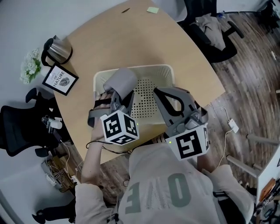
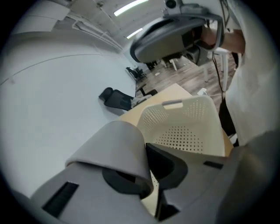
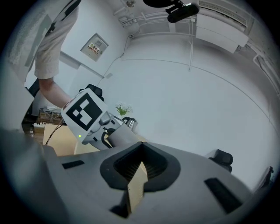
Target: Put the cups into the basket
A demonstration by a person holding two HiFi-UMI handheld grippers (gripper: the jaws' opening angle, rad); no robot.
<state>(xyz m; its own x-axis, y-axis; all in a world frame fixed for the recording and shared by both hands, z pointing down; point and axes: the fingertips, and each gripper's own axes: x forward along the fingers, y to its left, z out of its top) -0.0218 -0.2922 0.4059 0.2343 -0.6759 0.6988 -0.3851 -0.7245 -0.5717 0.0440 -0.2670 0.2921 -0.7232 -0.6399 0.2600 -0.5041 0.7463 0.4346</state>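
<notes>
A cream perforated basket point(image 1: 131, 69) stands on the round wooden table point(image 1: 131, 39). My left gripper point(image 1: 119, 92) is shut on the wall of a grey cup point(image 1: 123, 81), which hangs tilted over the basket's left half. In the left gripper view the grey cup point(image 2: 114, 148) covers the left jaw, and the basket point(image 2: 192, 124) lies beyond, with no cup showing inside. My right gripper point(image 1: 158, 92) hovers over the basket's right side, shut with nothing in it. In the right gripper view its tips point(image 3: 141, 146) meet, and the grey cup point(image 3: 124, 138) shows ahead.
A steel kettle point(image 1: 57, 49), a framed sign point(image 1: 60, 79) and white flowers point(image 1: 30, 65) sit at the table's left edge. A green note point(image 1: 152, 9) lies at the far edge. Office chairs point(image 1: 17, 127) stand left and far right. Cables hang by the near edge.
</notes>
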